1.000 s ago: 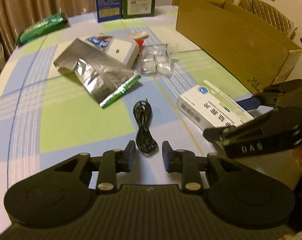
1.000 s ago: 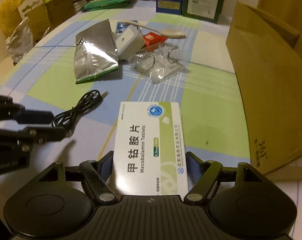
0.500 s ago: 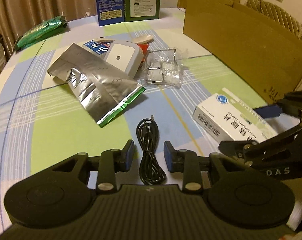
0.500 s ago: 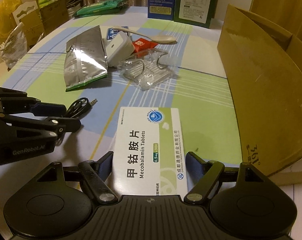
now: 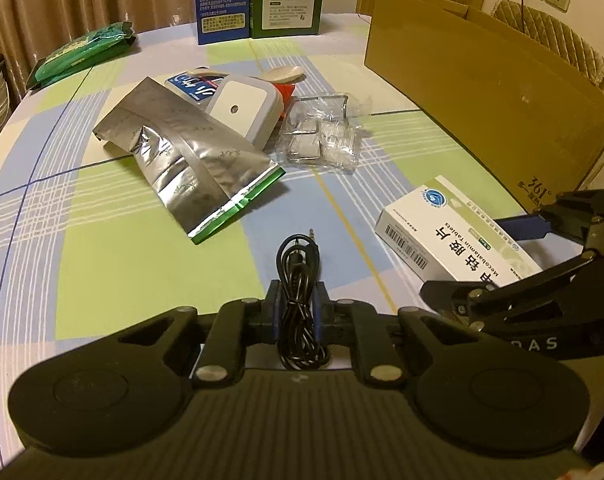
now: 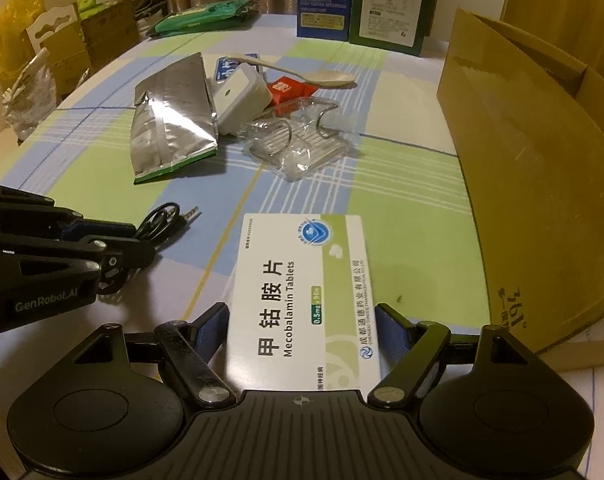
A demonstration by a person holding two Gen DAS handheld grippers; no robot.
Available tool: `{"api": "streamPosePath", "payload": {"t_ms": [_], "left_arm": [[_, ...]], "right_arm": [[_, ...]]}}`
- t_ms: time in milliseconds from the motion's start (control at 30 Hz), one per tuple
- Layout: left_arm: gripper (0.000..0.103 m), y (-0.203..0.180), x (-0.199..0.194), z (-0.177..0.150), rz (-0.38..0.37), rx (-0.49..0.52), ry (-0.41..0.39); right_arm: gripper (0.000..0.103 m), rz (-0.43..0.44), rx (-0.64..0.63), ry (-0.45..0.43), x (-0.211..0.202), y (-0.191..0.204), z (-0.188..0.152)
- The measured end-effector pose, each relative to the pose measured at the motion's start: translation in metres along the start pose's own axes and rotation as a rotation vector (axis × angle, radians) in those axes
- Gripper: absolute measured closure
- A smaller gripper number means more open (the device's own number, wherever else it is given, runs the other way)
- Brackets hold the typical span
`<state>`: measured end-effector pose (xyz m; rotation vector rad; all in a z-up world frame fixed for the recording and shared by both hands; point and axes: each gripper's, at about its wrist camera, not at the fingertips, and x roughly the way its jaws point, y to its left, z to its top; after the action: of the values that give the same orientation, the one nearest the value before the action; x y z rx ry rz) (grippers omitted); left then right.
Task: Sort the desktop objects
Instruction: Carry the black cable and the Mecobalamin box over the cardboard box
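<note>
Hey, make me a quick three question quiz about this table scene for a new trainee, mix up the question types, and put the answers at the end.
1. True or false: the left gripper has its jaws shut on the black cable.
2. Which thing lies between the jaws of the right gripper? A) silver foil pouch B) white tablet box C) green packet
3. Fill in: the large cardboard box stands to the ____ of the tablet box in the right wrist view.

Key: 1 true; 2 B; 3 right.
</note>
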<state>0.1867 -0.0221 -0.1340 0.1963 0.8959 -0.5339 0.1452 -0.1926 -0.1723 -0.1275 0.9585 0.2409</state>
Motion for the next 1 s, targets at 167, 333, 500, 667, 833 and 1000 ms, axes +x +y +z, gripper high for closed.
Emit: {"api": "streamPosePath", "payload": {"t_ms": [167,333,500,667,833,1000], "left_arm": [[0.092,0.001,-0.002,0.0,0.0,-0.007,-0.003],[0.092,0.0,-0.003,0.001,-0.005,-0.008,-0.01],[0.092,-0.002,-0.005,0.002,-0.004,-0.007,-0.012],[0.092,-0.003,-0.006,0.004,-0.005,-0.013,-0.015],[0.092,-0.002,-0.01,0.002,-0.015,-0.027,-0.017],[0.092,-0.004,-0.023,0.002,0.001,-0.028,-0.027]], "right_arm": [[0.035,0.003,0.011,-0.004,0.0,-0.001,0.001],[0.035,0.006,0.005,-0.013,-0.002,0.001,0.001],[0.035,-0.013,0.018,-0.058,-0.008,-0.001,0.005],[0.035,-0.009,0.024,-0.054,-0.007,-0.002,0.005],[0.035,-0.01,0.044,-0.067,-0.011,-0.006,0.005],[0.035,-0.006,0.062,-0.075,-0.022,-0.004,0.006]]}}
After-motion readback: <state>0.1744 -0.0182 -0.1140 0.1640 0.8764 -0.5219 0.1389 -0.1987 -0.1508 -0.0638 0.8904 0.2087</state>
